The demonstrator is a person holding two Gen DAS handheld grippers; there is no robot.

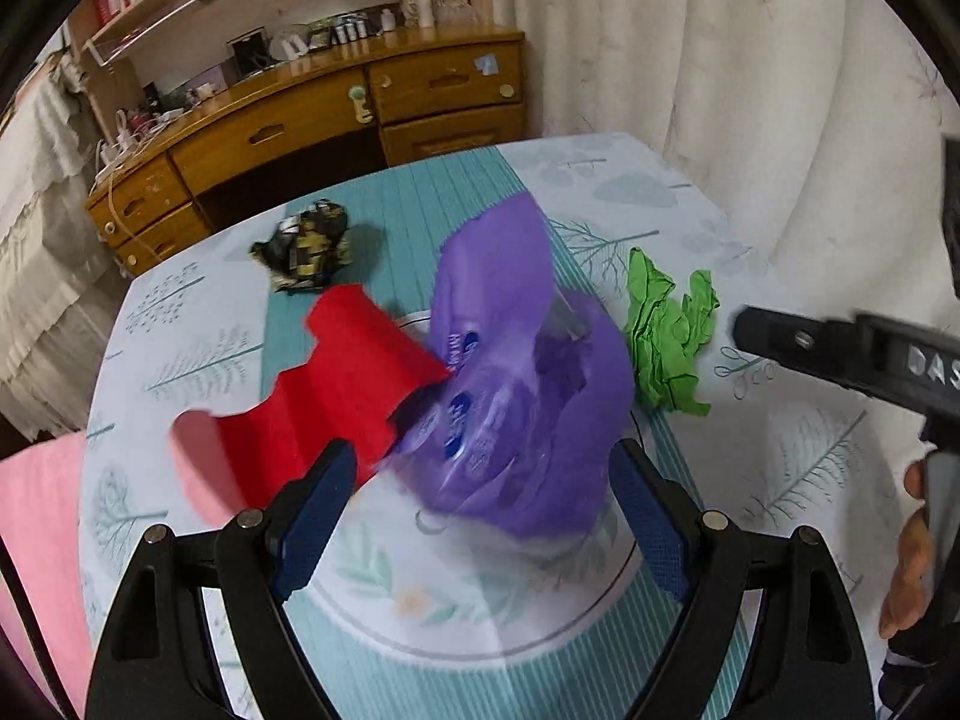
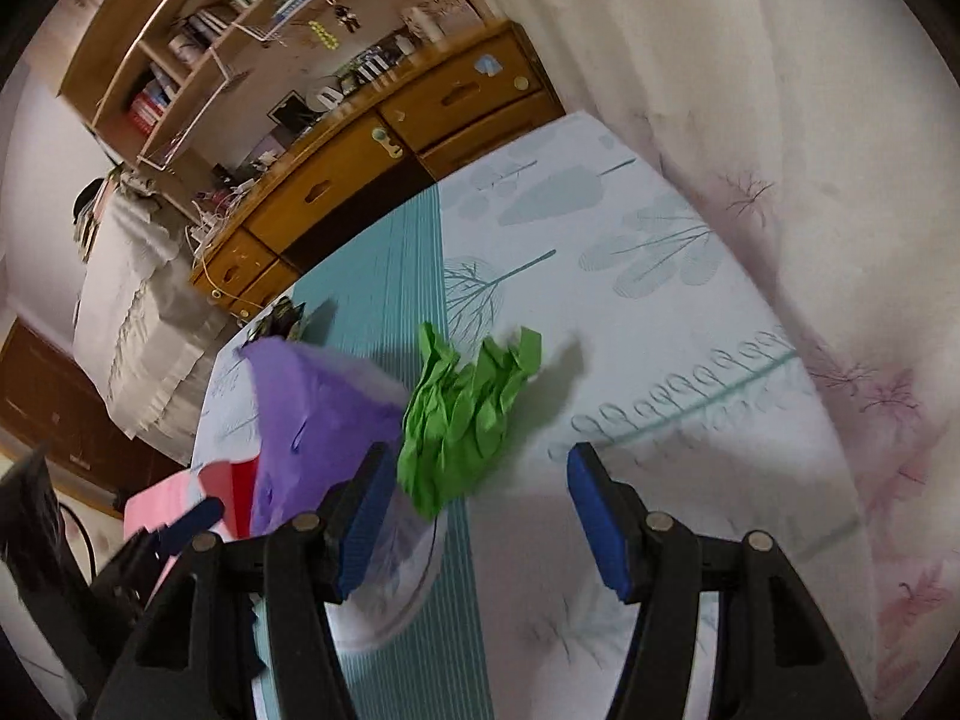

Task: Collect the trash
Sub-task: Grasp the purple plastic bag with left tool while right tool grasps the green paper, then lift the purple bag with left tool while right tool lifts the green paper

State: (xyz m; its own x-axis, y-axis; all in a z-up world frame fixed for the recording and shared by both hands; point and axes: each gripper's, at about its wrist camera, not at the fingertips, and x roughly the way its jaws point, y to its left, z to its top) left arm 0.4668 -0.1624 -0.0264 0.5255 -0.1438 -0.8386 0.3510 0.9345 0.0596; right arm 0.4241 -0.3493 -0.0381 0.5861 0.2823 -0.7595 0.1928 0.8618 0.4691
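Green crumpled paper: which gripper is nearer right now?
Right. The right gripper has the green crumpled paper just ahead of its open jaws; the left gripper faces the purple bag beside it.

Purple bag (image 1: 528, 372), red sheet (image 1: 336, 384), green paper (image 1: 666, 330) — teal-striped tablecloth (image 1: 384, 204).

Trash scattered on the tablecloth
A purple plastic bag (image 1: 516, 396) lies rumpled mid-table, red paper (image 1: 336, 396) touching it, crumpled green paper (image 1: 666, 330) just beside, dark crumpled wrapper (image 1: 306, 246) apart.
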